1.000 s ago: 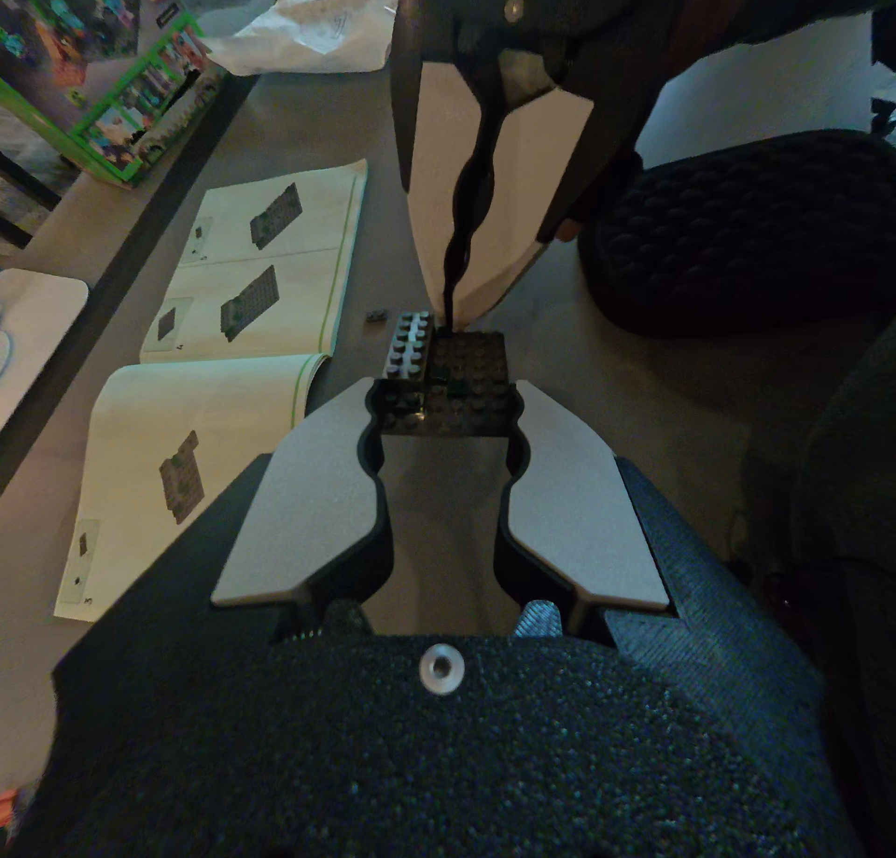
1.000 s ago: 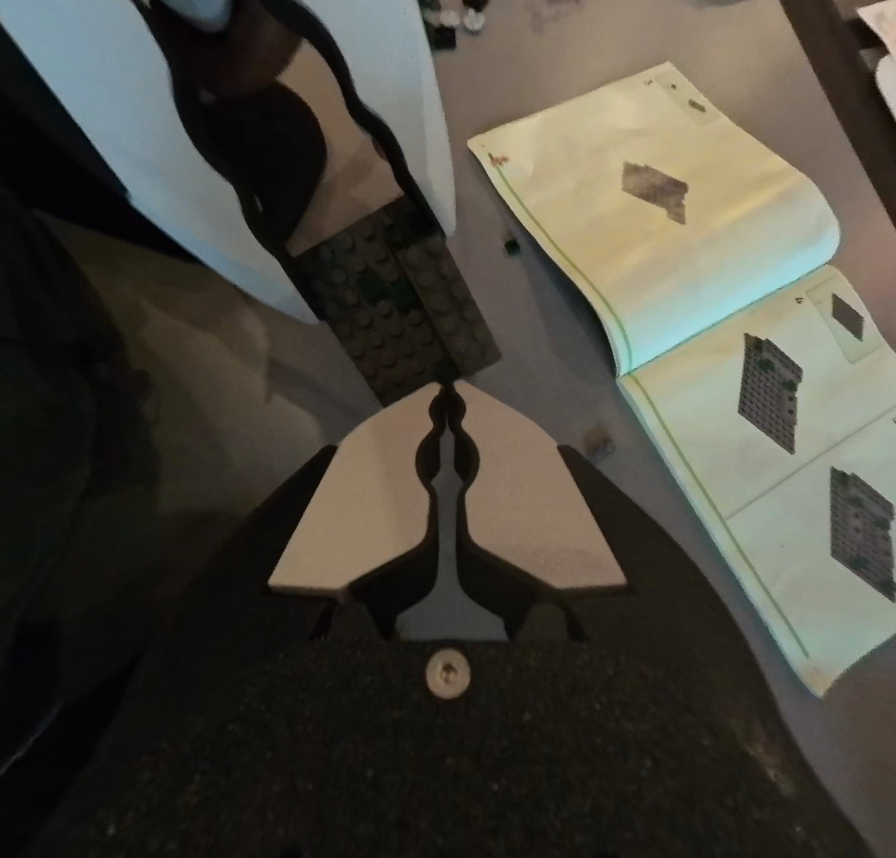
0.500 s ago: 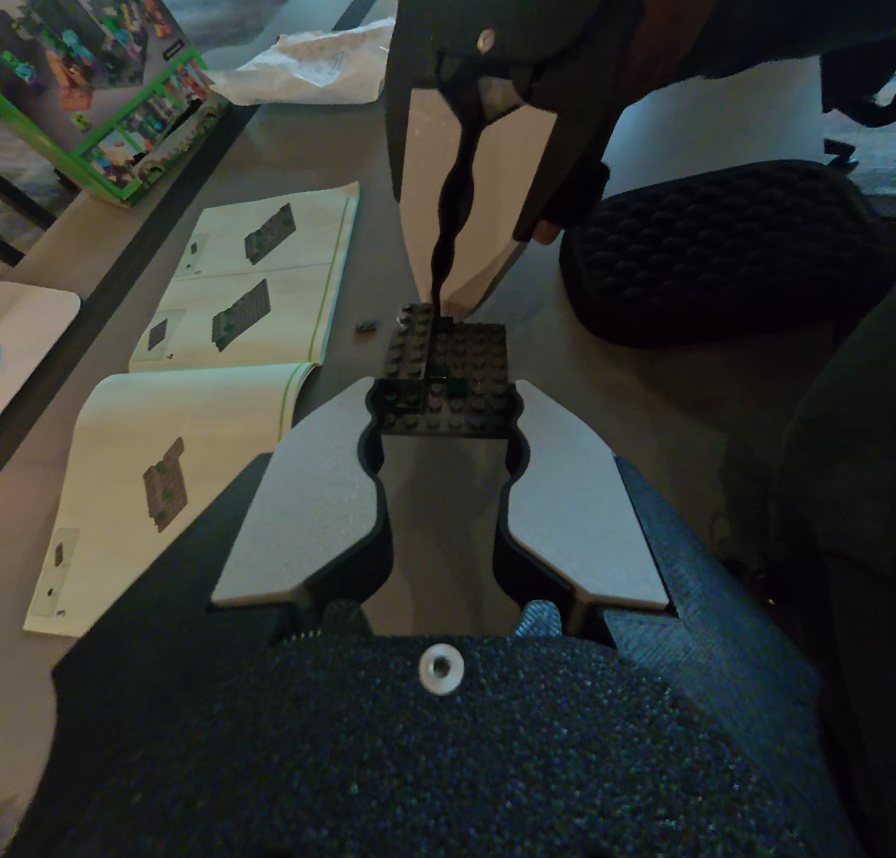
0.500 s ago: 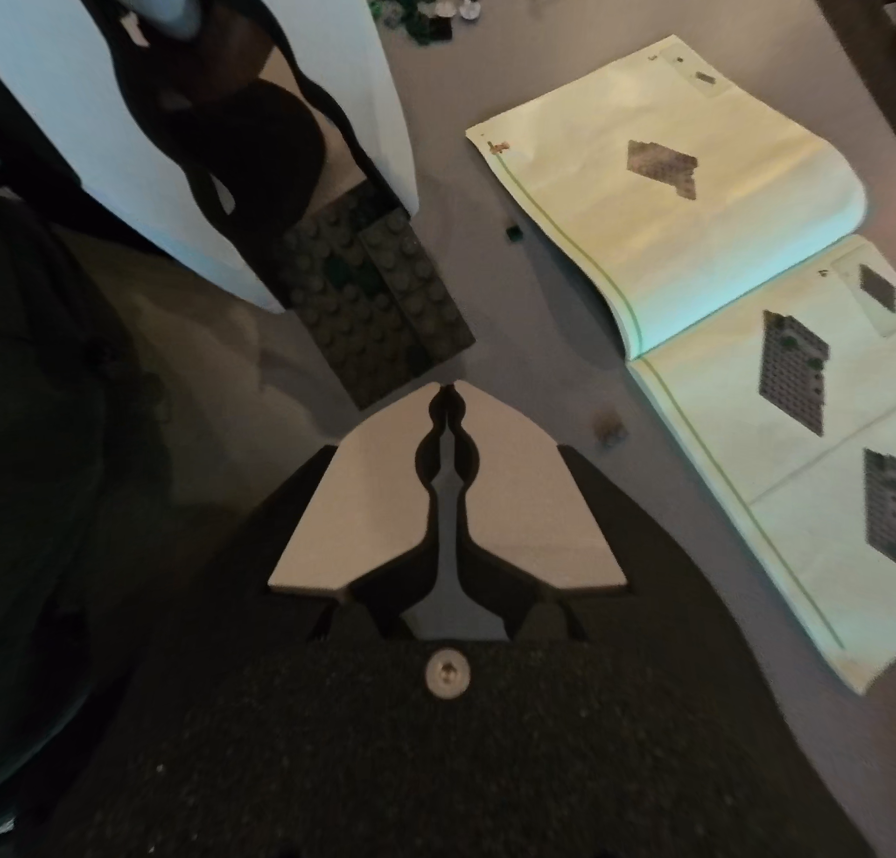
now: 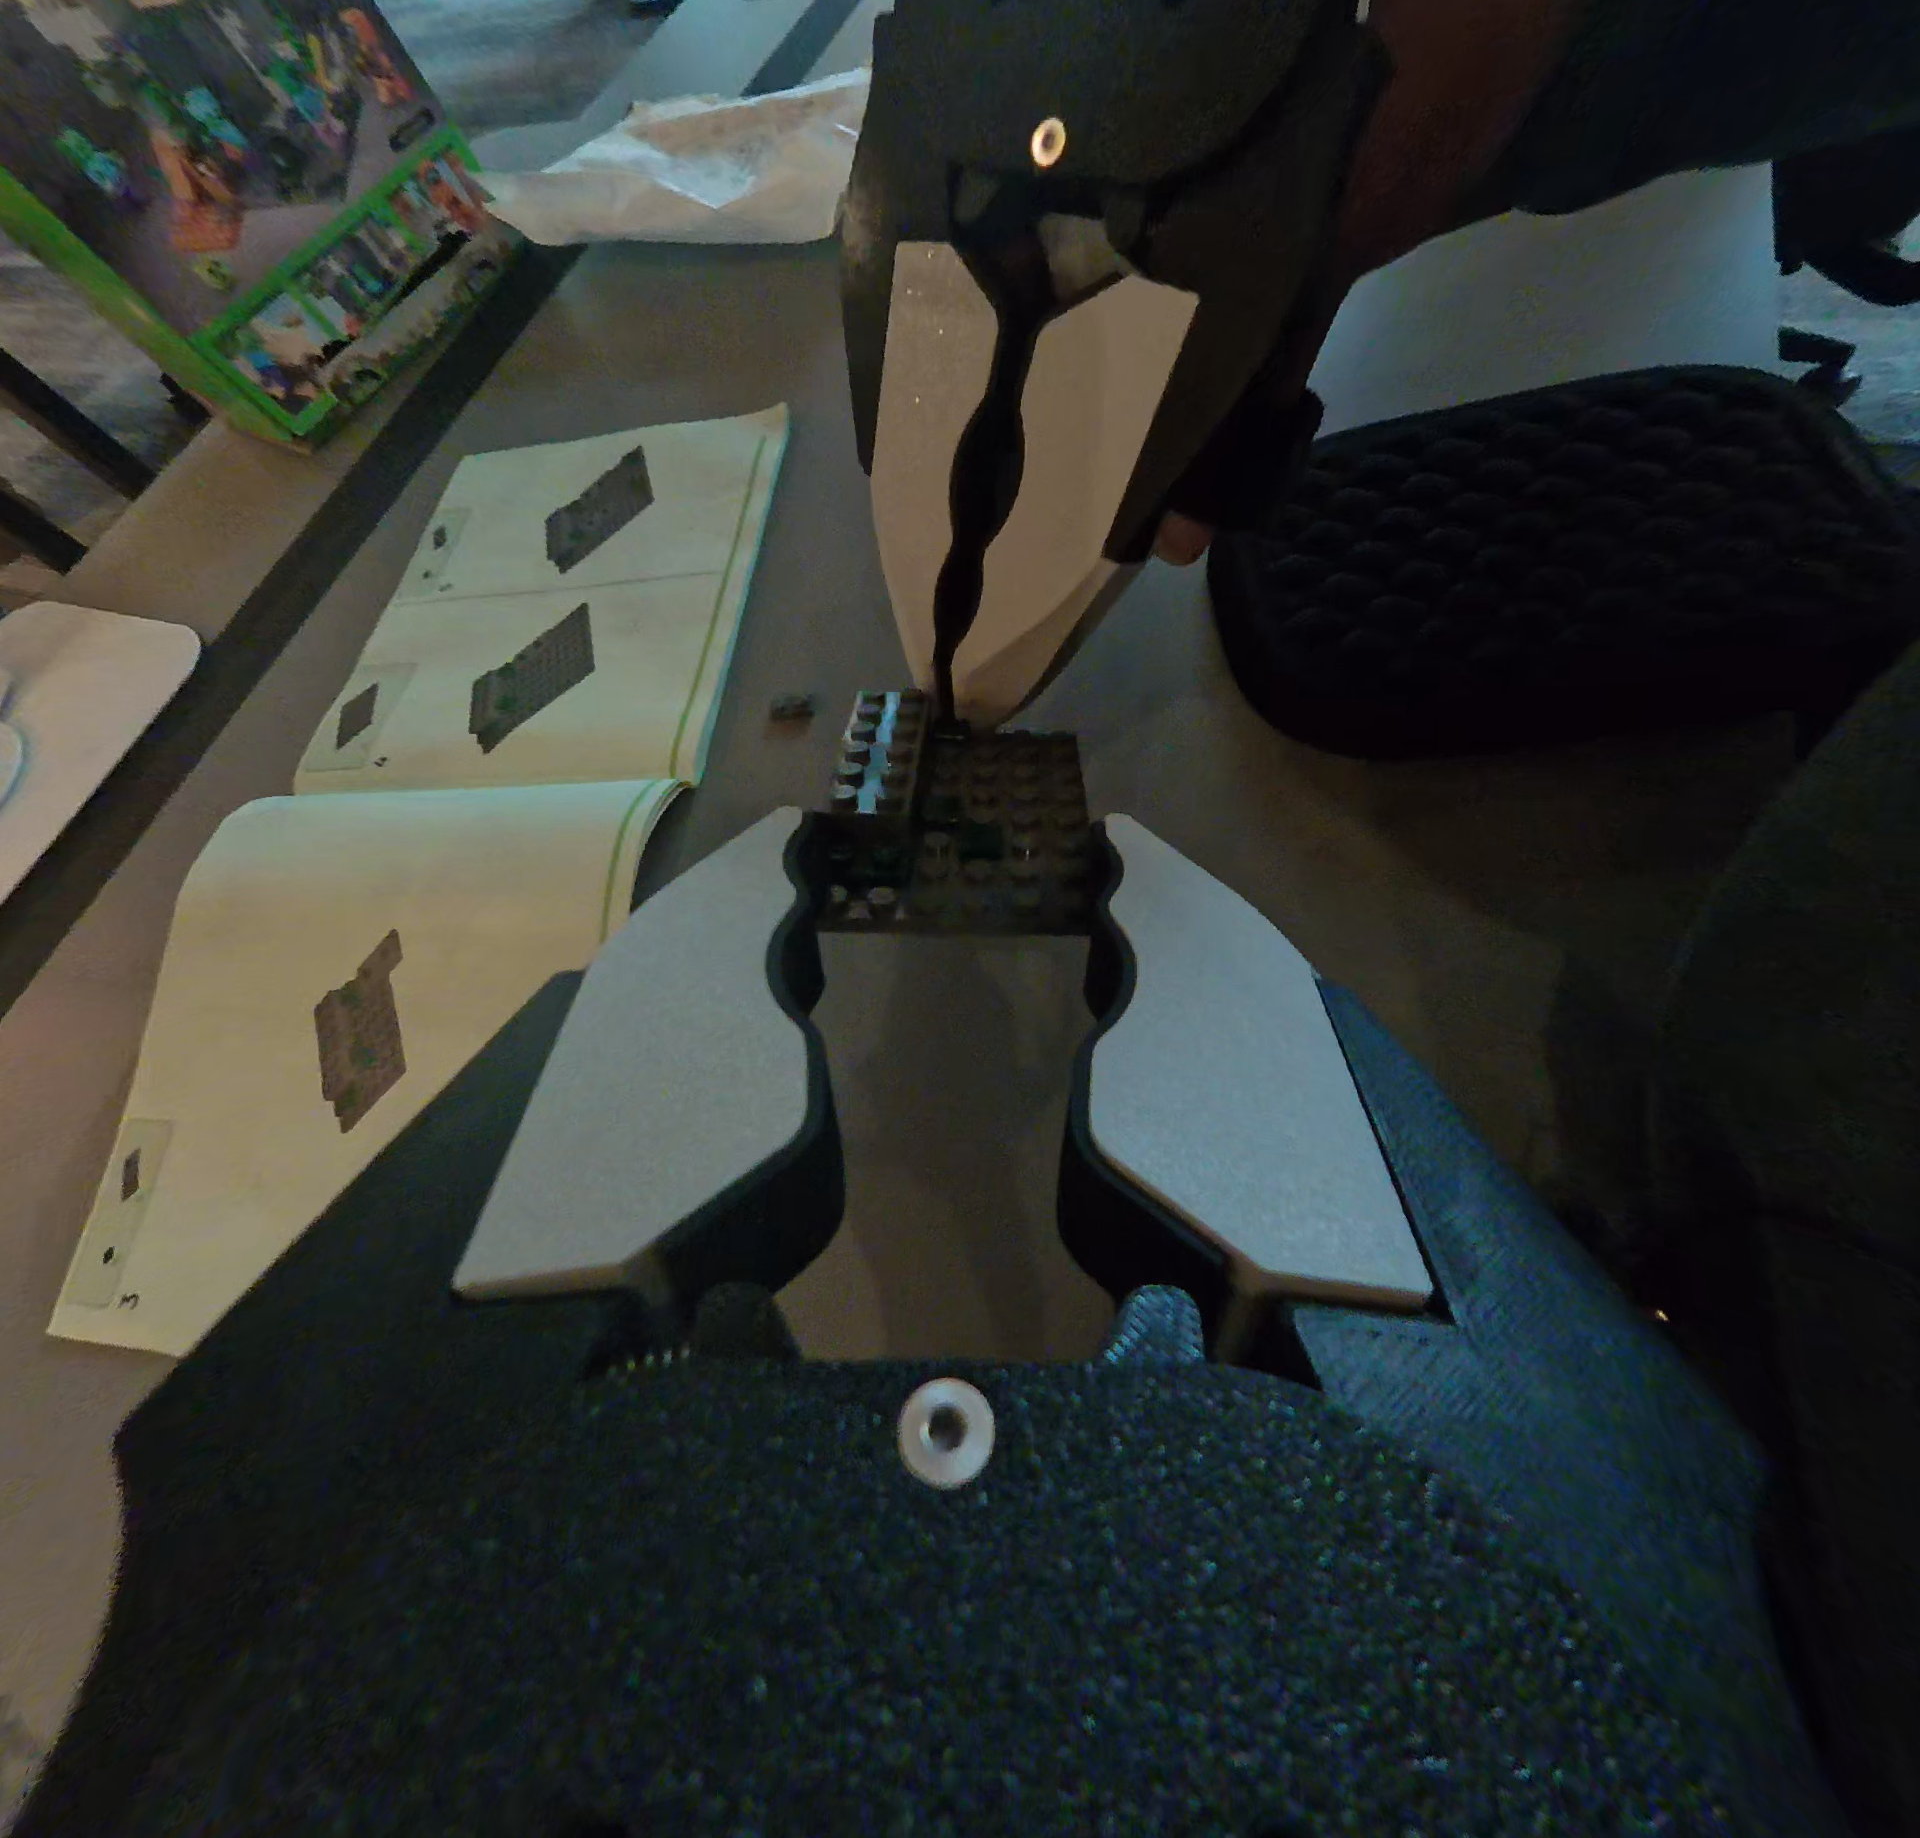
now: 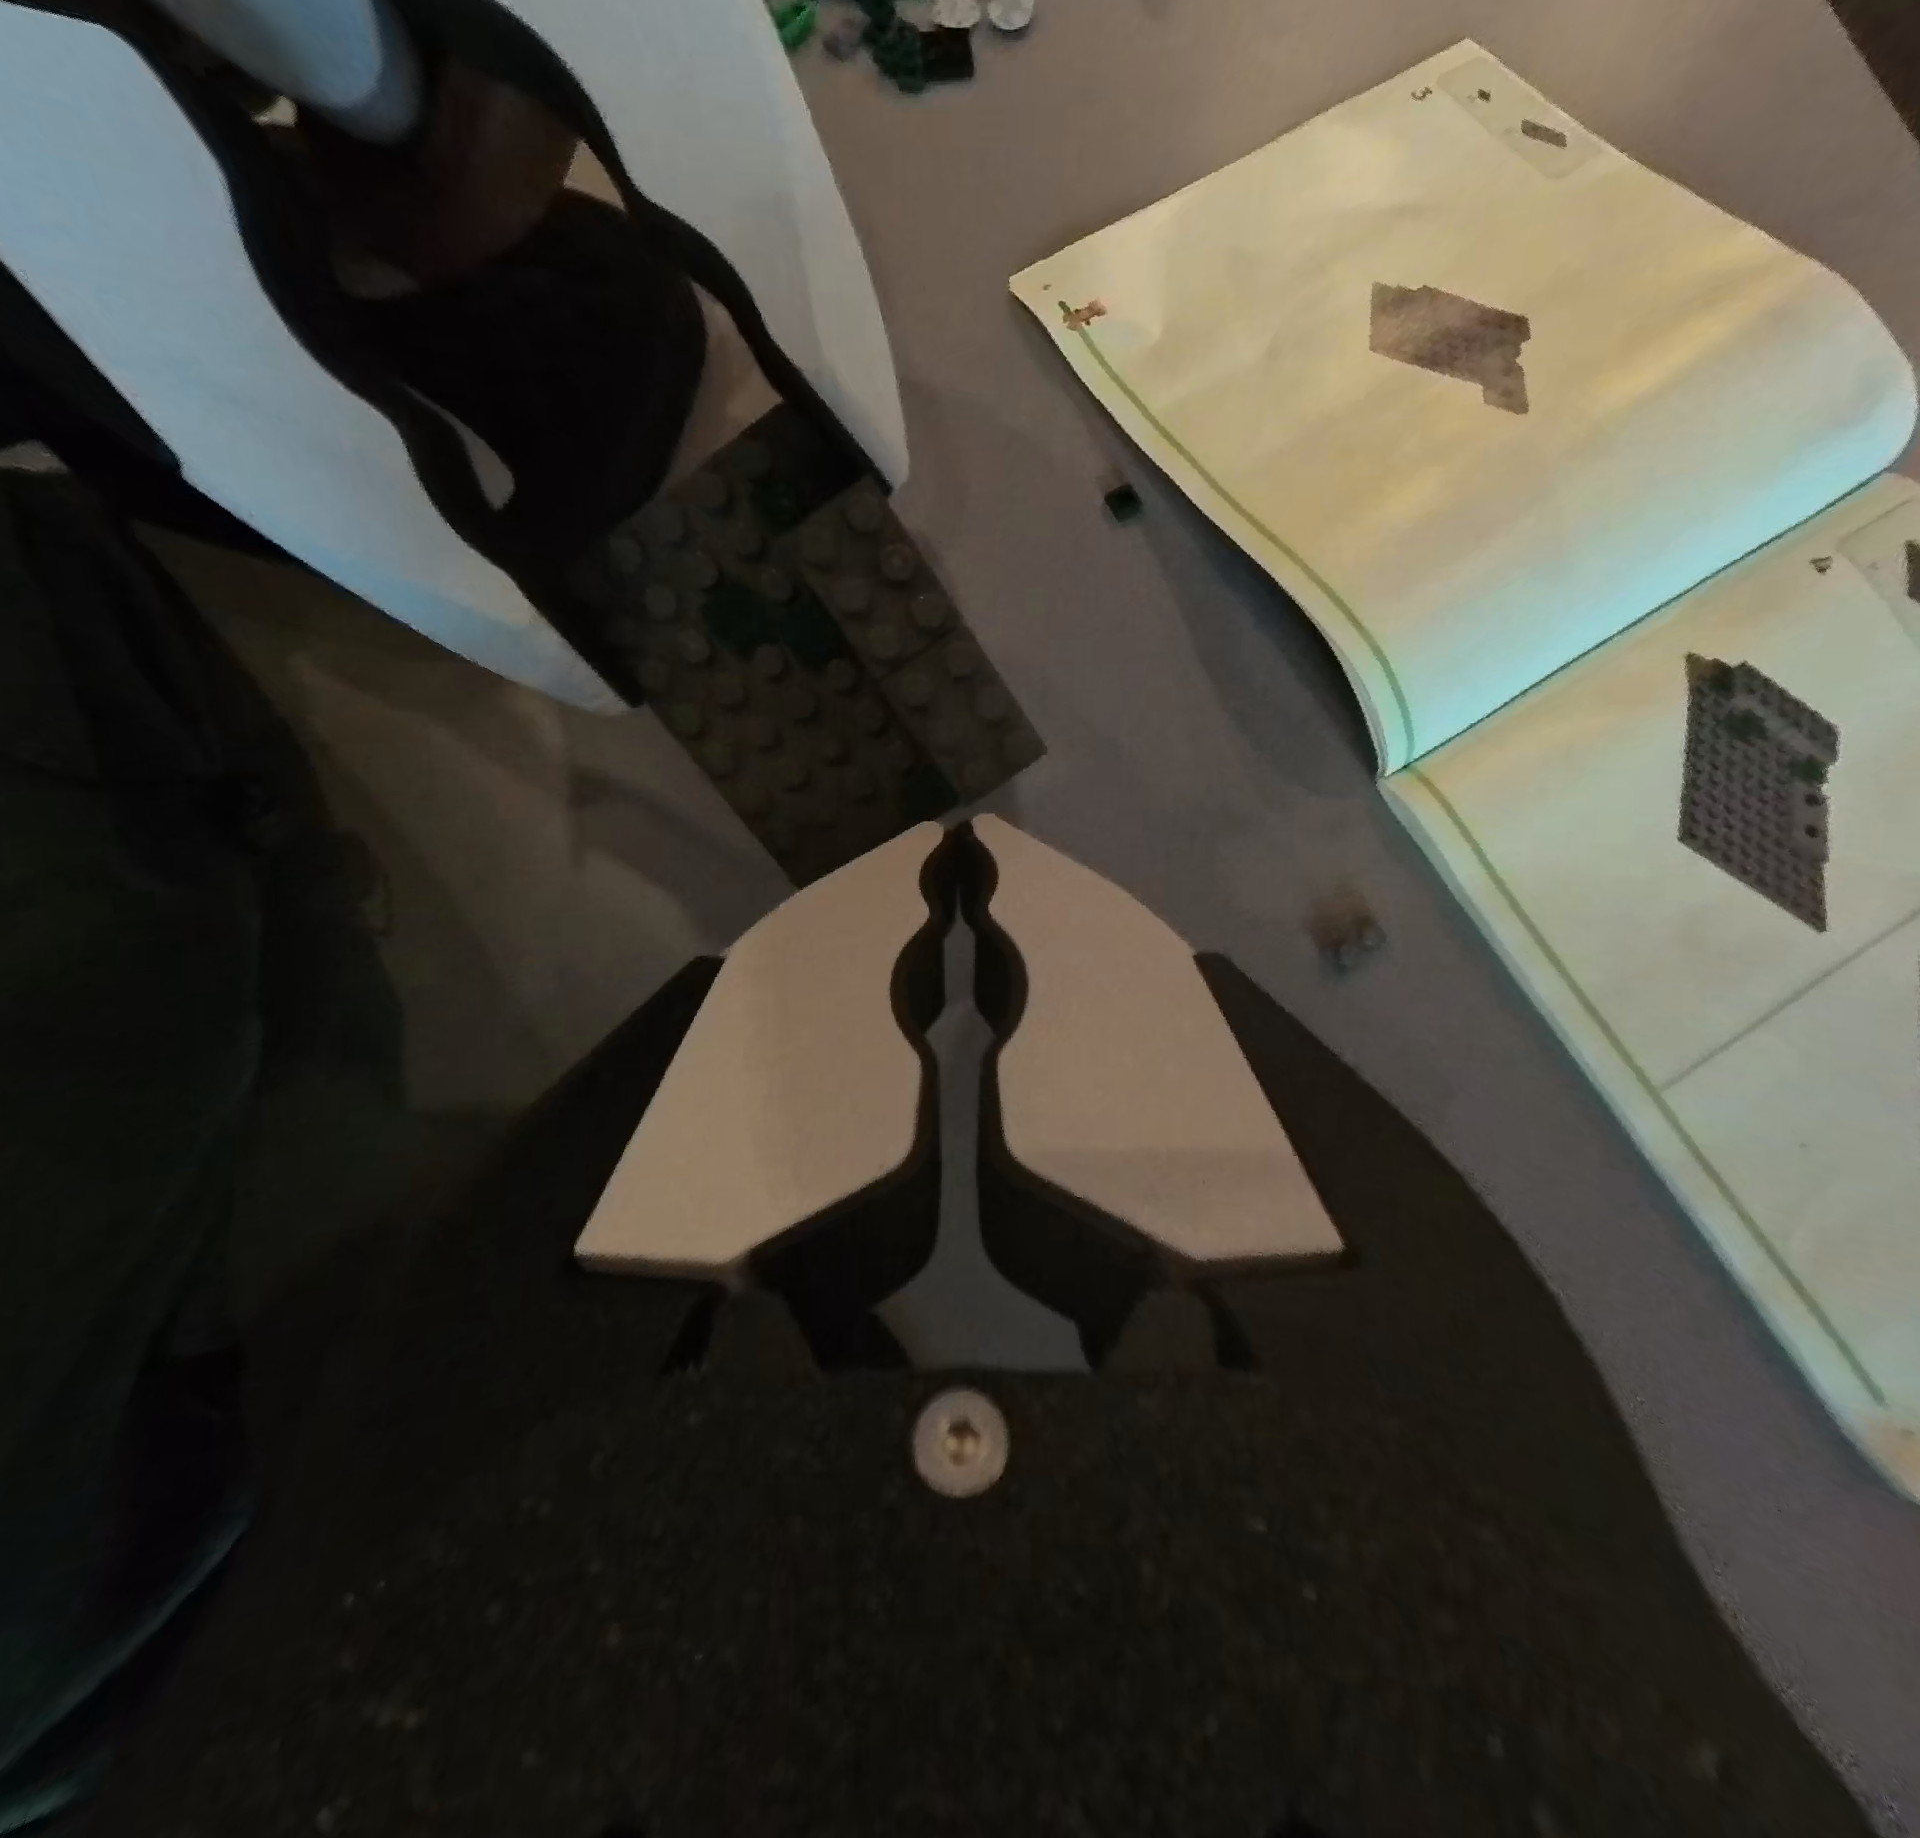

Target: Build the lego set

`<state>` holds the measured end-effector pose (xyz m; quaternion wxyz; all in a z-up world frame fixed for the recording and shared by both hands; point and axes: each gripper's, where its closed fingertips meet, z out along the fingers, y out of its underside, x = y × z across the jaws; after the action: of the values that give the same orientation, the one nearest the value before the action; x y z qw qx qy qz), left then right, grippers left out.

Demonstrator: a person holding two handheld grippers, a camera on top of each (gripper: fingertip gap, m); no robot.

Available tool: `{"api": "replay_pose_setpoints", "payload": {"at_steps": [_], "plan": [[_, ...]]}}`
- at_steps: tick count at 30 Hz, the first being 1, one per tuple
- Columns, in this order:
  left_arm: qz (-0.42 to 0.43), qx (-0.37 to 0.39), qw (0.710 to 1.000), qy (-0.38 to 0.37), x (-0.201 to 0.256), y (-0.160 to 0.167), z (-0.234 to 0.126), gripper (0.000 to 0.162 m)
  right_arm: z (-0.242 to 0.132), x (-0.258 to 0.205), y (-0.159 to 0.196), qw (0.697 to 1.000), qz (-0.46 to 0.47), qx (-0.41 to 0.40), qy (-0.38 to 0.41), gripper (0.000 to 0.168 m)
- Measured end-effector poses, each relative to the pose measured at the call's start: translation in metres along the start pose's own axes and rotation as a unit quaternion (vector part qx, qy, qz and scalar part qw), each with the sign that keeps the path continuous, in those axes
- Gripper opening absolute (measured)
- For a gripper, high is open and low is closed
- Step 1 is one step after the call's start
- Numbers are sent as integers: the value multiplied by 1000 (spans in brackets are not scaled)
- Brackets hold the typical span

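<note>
Two layers of dark grey plates made up the lego base (image 5: pixel 956 832), which lay flat on the grey table (image 5: pixel 1299 853) with a narrower studded strip (image 5: pixel 878 760) seated along one long edge and a few dark green tiles among its studs. The left gripper (image 5: pixel 951 879) straddled the near short end, its fingers spread to the plate's width and pinching that end from both sides, so the plate's long axis ran straight away from them. At the far end the right gripper (image 5: pixel 951 713) came down steeply, tips drawn together; whether anything tiny sat between them was hard to tell in the dim light. In its own view the right gripper (image 6: pixel 958 830) touched or hovered just over the plate's corner beside the strip, so it was the nearer tool for pressing that end down, I judged. A single small dark piece (image 5: pixel 792 708) lay just beyond the strip, beside the open instruction booklet (image 5: pixel 540 666). Loose green and white parts (image 6: pixel 904 12) sat well apart, past the booklet's far page, and the set's box (image 5: pixel 239 178) stood at the table edge.
</note>
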<state>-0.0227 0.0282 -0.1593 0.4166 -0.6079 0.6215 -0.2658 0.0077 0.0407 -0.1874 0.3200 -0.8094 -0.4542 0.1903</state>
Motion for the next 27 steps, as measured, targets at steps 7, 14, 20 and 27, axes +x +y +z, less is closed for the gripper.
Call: {"api": "replay_pose_setpoints", "payload": {"at_steps": [7, 14, 20, 27], "plan": [[19, 32, 999, -11, 3, -10, 0, 16, 5, -7, -5, 1000, -1, 15, 1, 0], [-22, 15, 1000, 0, -5, 11, 1, 16, 0, 2, 13, 1000, 13, 7, 17, 0], [-84, 63, 994, 19, -9, 11, -5, 17, 0, -4, 12, 980, 133, 99, -109, 0], [-120, 153, 980, 30, -10, -13, -27, 16, -4, -32, -7, 910, 234, 176, -293, 50]]}}
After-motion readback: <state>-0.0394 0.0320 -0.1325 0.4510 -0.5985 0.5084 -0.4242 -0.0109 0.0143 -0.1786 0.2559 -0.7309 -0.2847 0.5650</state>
